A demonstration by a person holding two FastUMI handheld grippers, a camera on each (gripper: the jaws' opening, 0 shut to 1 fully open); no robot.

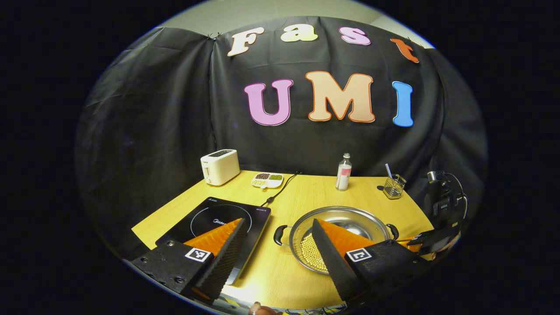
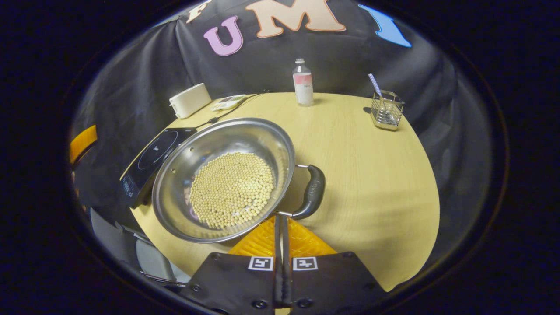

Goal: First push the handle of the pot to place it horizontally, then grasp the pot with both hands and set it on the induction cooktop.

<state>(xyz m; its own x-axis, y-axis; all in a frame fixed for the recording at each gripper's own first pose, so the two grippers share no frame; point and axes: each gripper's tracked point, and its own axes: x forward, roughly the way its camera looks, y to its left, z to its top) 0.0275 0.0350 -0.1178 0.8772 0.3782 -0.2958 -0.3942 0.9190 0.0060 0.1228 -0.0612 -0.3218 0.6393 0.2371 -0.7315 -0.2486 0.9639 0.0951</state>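
Your left gripper (image 1: pixel 275 245) has its fingers wide apart and holds nothing. One finger hangs over the cooktop (image 1: pixel 218 221), the other over the near rim of the pot (image 1: pixel 339 232). In the left gripper view the pot sits on the table (image 1: pixel 306 192) at 5 o'clock, just right of the cooktop, with a strip of bare wood between them. Its two handles point to 9 and 3 o'clock. The pot is not on the cooktop yet.

Your right gripper (image 2: pixel 282 232) has its fingers pressed together, with nothing between them. Their tips sit just by the pot's right handle (image 2: pixel 313 192); you cannot tell if they touch it. In the right gripper view the pot is full of small pale beans (image 2: pixel 232 188).

There is lots of open table past the pot, toward 12 and 2 o'clock. The near table edge is close under both grippers.

At the back edge stand a toaster (image 1: pixel 219 166) at 10 o'clock, a small dish (image 1: pixel 267 179), a bottle (image 1: pixel 344 171) at 12 o'clock and a wire cup (image 1: pixel 393 187) with a straw at 2 o'clock. A black cord (image 1: pixel 280 190) runs from the cooktop to the back. None of these sit between pot and cooktop.
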